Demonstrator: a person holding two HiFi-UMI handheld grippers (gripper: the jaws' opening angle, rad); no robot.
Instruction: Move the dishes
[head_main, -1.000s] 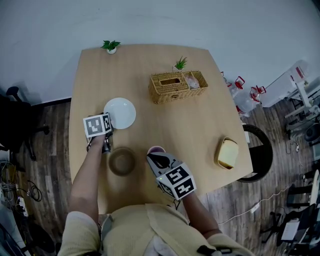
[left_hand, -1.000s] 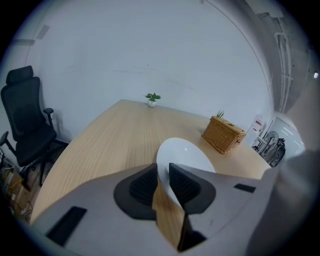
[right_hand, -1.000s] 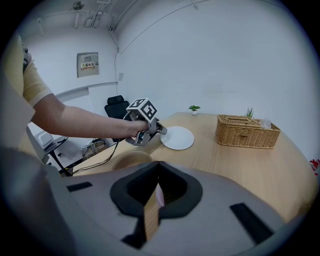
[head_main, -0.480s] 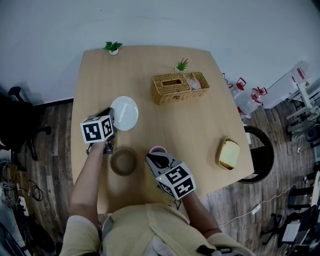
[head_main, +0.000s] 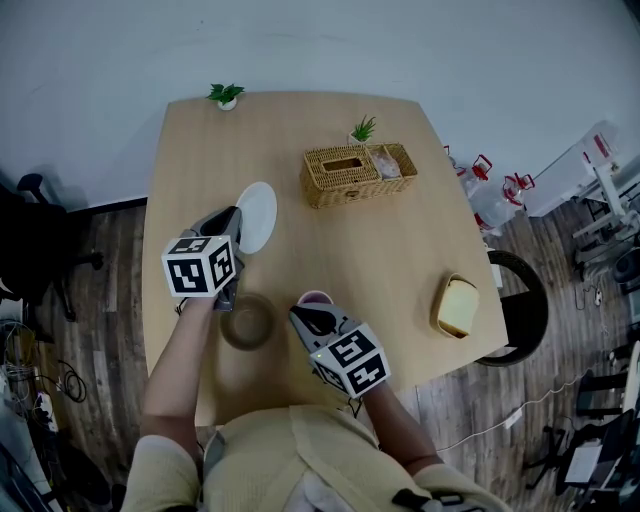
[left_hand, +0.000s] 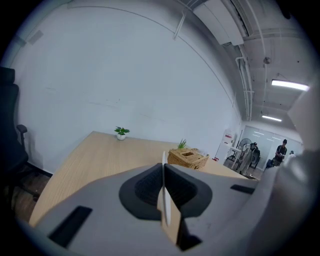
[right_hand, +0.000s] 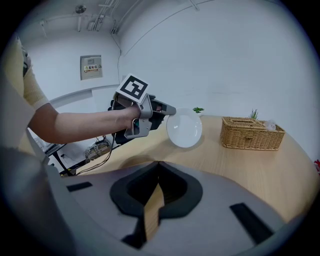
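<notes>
A white plate (head_main: 257, 216) hangs tilted on edge above the wooden table (head_main: 400, 250). My left gripper (head_main: 238, 224) is shut on its rim, its jaws having just closed on it. The left gripper view shows the plate as a thin white edge (left_hand: 163, 187) pinched between the jaws. From the right gripper view the plate (right_hand: 184, 128) faces me, held by the left gripper (right_hand: 167, 110). My right gripper (head_main: 297, 318) is shut and empty, just in front of a small pink cup (head_main: 315, 298). A brown bowl (head_main: 246, 322) sits between the two grippers.
A wicker basket (head_main: 355, 172) stands at the back of the table, with a small plant (head_main: 362, 128) behind it and another (head_main: 224, 94) at the far left corner. A yellow dish (head_main: 455, 306) sits near the right edge. A dark chair (head_main: 522, 300) stands beyond that edge.
The left gripper has risen with the plate, which has left the table and tipped up onto its edge. The right gripper has stayed where it was.
</notes>
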